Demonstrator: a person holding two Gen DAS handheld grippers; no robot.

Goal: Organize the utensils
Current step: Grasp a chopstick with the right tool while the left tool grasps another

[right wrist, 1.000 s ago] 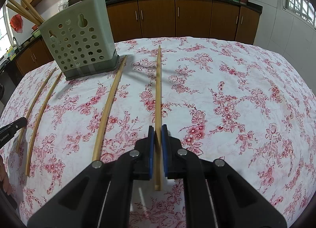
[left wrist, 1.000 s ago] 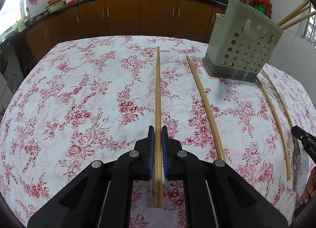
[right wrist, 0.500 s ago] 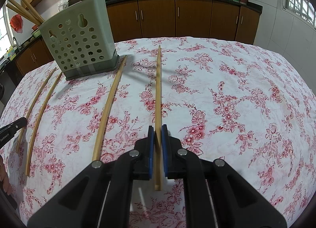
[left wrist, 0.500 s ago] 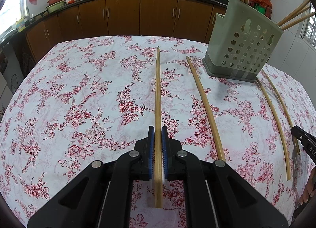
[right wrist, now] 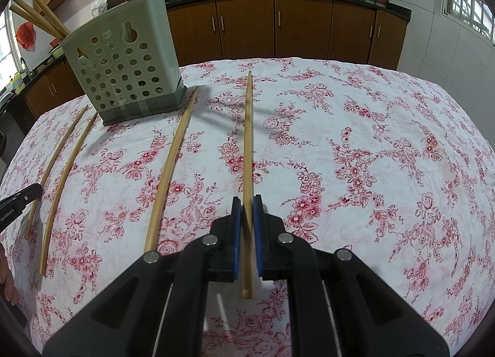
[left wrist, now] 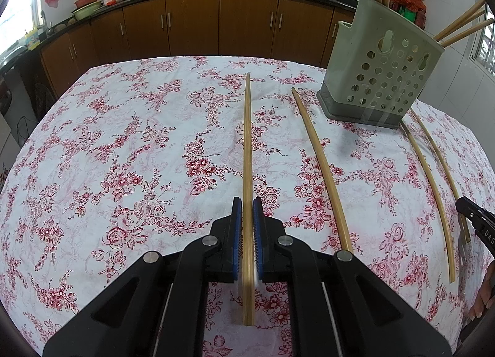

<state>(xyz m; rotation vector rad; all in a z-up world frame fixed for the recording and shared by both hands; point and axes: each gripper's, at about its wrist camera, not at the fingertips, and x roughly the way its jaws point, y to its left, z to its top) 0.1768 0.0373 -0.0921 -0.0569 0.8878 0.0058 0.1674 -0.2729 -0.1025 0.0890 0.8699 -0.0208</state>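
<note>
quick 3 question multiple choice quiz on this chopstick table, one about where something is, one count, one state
1. In the left wrist view, where does the utensil holder stand on the tablecloth?
A. near left corner
B. far right
C. under the fingers

2. How many chopsticks are outside the holder?
A. two
B. four
C. six

3. The left gripper is:
A. wide open, empty
B. shut on the holder's rim
C. shut on a chopstick

Answers:
1 B, the holder rises at the far right of the cloth, beyond the chopsticks.
2 B, one held chopstick plus three more to its right.
3 C, its fingers press both sides of the chopstick that runs between them.
</note>
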